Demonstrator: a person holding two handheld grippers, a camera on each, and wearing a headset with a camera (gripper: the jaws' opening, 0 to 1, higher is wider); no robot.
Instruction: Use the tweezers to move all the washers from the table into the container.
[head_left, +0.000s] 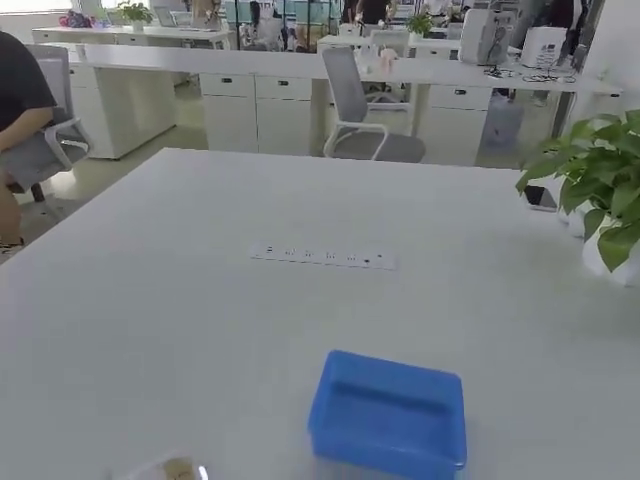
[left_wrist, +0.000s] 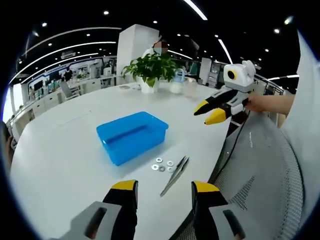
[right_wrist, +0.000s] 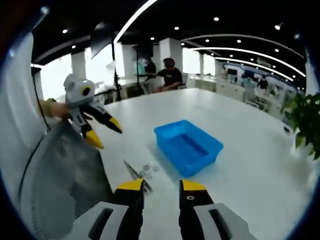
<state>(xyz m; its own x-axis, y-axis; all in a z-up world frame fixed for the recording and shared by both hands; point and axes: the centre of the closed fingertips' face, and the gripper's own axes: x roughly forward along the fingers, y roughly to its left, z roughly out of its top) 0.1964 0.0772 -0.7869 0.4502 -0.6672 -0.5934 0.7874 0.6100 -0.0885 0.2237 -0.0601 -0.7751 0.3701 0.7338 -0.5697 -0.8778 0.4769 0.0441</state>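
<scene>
The left gripper and right gripper hover at the edge of a white table, jaws parted and empty. Metal tweezers lie untouched on the table just beside a cluster of washers, near the blue plastic container.

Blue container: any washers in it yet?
Empty. The container floor looks bare; washers lie on the table by the tweezers.

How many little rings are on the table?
4, as far as shows: the washers lie clustered on the table between the blue container and the tweezers; more may be hidden.
</scene>
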